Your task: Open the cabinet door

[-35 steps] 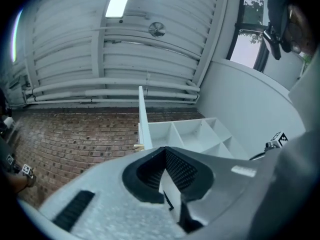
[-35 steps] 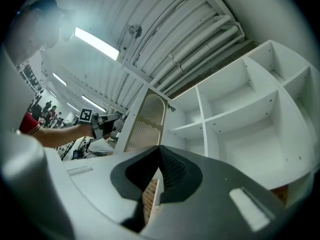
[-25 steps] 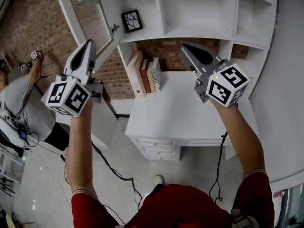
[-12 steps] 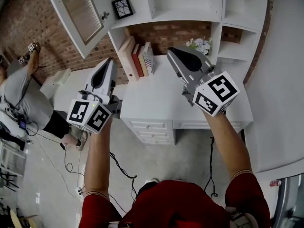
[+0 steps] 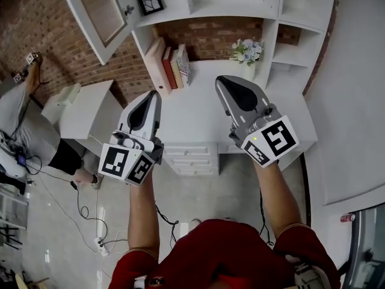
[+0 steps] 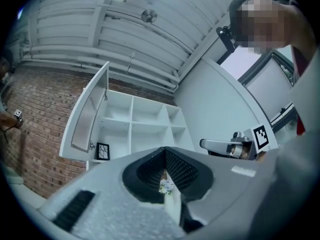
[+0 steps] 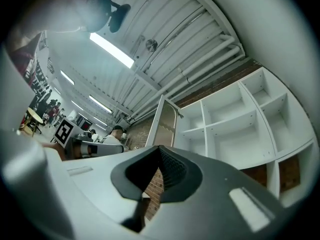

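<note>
The white cabinet door [image 5: 96, 11] with a ribbed glass panel stands swung open at the top left of the shelf unit [image 5: 231, 5]. Both grippers hang low over the desk [image 5: 198, 122], well short of the door. My left gripper [image 5: 153, 95] is shut and holds nothing. My right gripper [image 5: 224, 82] is also shut and holds nothing. The left gripper view has the open door [image 6: 90, 114] left of the bare shelves [image 6: 145, 129]. In the right gripper view the door [image 7: 165, 124] stands edge-on beside the shelves [image 7: 240, 119].
Several books [image 5: 168, 68] lean at the desk's back left and a flower pot [image 5: 246, 53] stands at its back right. A framed picture [image 5: 149, 0] sits on a shelf. A small white table [image 5: 84, 110], a person [image 5: 18, 125] and floor cables [image 5: 90, 215] are at the left.
Both grippers have come down and back from the shelf unit toward the desk front; the left one dropped away from the door. The door stays open.
</note>
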The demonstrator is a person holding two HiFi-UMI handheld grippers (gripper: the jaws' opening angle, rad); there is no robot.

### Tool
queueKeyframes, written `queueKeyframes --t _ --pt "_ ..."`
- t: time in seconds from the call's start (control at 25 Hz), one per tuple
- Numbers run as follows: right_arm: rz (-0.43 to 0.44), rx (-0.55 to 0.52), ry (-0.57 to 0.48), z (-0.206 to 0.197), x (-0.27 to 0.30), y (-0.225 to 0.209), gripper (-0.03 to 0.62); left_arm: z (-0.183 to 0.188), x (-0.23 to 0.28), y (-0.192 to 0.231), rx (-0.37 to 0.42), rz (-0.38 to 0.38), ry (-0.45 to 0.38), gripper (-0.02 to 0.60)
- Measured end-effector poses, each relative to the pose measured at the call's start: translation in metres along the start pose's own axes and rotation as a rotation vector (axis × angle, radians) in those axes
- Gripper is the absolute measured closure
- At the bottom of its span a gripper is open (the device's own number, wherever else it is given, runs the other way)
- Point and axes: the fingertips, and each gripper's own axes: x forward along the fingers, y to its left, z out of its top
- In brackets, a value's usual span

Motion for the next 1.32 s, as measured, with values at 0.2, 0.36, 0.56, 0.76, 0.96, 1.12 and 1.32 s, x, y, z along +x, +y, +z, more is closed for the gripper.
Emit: queueKeyframes --t 0.2,0.36,0.56,0.76,0.96,1.12,1.32 --pt "-0.030 0.001 0.028 -0.017 -0.009 0.026 0.582 -0.007 -0.013 -0.012 -0.016 -0.037 0.003 0.575" --pt "-0.040 0.003 0.063 -0.026 -0.013 0.043 0.583 -0.013 -0.020 -0.021 -0.038 -0.074 0.004 0.575" --pt "-0.043 -0.019 0.080 -0.024 -0.016 0.049 0.583 -0.019 -0.020 -0.023 -0.067 -0.093 0.005 0.575" --pt "-0.049 -0.022 0.087 -0.024 -0.019 0.048 0.583 -0.024 -0.020 -0.022 -0.083 -0.097 0.006 0.575" --pt "-0.050 -0.017 0.085 -0.027 -0.017 0.049 0.583 -0.025 -0.020 -0.020 -0.082 -0.104 0.004 0.575" --pt "-0.046 -0.011 0.085 -0.030 -0.011 0.052 0.583 -0.026 -0.024 -0.012 -0.078 -0.092 0.011 0.575" --pt "-0.042 -0.009 0.091 -0.029 -0.006 0.053 0.582 -0.023 -0.026 -0.006 -0.072 -0.079 0.015 0.575"
